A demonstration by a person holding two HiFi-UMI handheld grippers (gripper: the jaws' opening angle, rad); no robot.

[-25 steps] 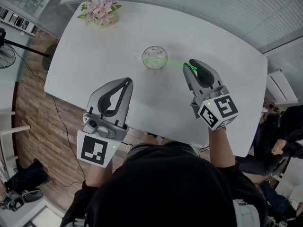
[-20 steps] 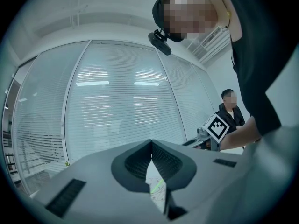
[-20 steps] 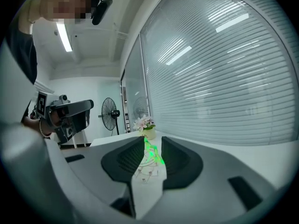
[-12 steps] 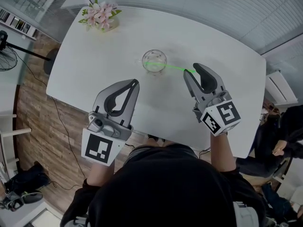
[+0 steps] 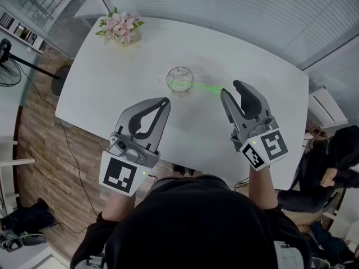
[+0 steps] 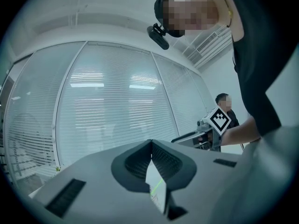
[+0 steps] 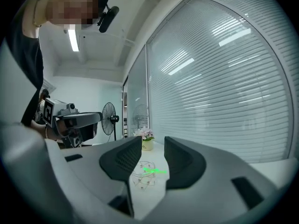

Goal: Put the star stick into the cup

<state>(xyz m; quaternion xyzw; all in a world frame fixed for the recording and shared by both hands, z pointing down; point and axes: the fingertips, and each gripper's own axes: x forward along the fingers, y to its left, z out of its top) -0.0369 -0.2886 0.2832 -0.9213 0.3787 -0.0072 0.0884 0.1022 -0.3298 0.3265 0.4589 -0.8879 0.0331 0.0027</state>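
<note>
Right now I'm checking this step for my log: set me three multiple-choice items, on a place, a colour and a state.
1. The stick is: A leaning in the cup; B lying beside it; C under it.
2. The flowers are: A blue; B yellow; C pink.
3. The right gripper is: A shut on the stick; B open; C shut on the cup.

Key: A, its lower end sits inside the glass; C, the petals show pink; B, its jaws have just been opening and stand apart with nothing between them.

White table [image 5: 112, 66] on wood floor [image 5: 33, 150], blinds [image 5: 224, 4] behind, perhaps glass-walled.
</note>
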